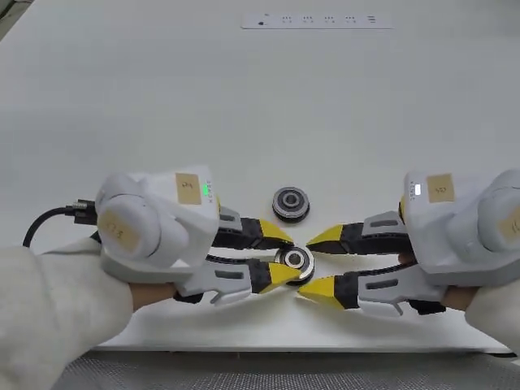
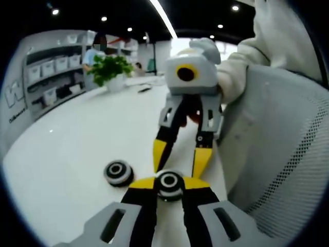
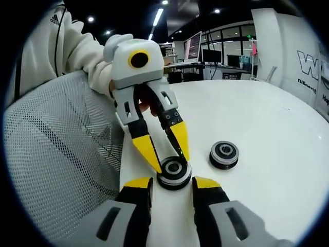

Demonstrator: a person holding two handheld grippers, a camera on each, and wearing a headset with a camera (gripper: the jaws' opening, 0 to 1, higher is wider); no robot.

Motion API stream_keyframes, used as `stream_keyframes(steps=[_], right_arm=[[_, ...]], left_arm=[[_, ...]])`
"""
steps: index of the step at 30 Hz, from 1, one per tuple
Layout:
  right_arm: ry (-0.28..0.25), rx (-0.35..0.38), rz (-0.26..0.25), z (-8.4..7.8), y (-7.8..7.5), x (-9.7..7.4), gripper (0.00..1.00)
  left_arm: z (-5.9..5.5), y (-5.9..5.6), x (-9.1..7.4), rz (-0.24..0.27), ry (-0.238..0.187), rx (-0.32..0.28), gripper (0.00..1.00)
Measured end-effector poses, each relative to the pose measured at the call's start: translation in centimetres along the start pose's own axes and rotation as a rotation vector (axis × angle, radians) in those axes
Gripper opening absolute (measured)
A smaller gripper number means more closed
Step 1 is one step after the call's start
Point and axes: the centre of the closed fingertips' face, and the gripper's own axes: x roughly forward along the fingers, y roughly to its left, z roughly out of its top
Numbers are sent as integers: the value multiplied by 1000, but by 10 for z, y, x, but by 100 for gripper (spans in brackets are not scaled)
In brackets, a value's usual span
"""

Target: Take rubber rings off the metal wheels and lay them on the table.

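Observation:
A small metal wheel (image 1: 293,260) with a black rubber ring lies near the table's front edge. My left gripper (image 1: 292,257) comes from the left and is shut on it, a yellow tip touching each side of the wheel (image 2: 169,184). My right gripper (image 1: 309,264) faces it from the right, open, its tips either side of the wheel (image 3: 174,172) with a gap. A second ringed wheel (image 1: 291,203) lies flat just beyond, also seen in the left gripper view (image 2: 119,173) and the right gripper view (image 3: 224,154).
The white table (image 1: 244,106) stretches far back, with a white power strip (image 1: 317,20) at its far edge. A black cable (image 1: 49,218) runs off the left gripper. The front edge (image 1: 284,348) is close. A mesh chair back (image 2: 277,154) stands behind.

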Motion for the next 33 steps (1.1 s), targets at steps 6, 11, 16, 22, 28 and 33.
stream_keyframes(steps=[6,11,16,22,28,33], right_arm=[[-1,-12,-3,0,0,1,25],[-6,-14,-12,0,-2,-1,21],[6,-37,-16,-2,-2,-2,20],[25,-26,-18,-7,-4,-4,13],[40,-73,-36,-8,-6,-7,6],[45,-80,-38,-9,-6,-6,5]], left_arm=[[1,0,1,-1,-23,27,16],[2,0,0,3,-28,25,16],[0,1,0,1,-27,22,14],[1,2,1,2,-26,18,14],[0,2,2,4,-26,16,14],[1,1,2,5,-27,15,14]])
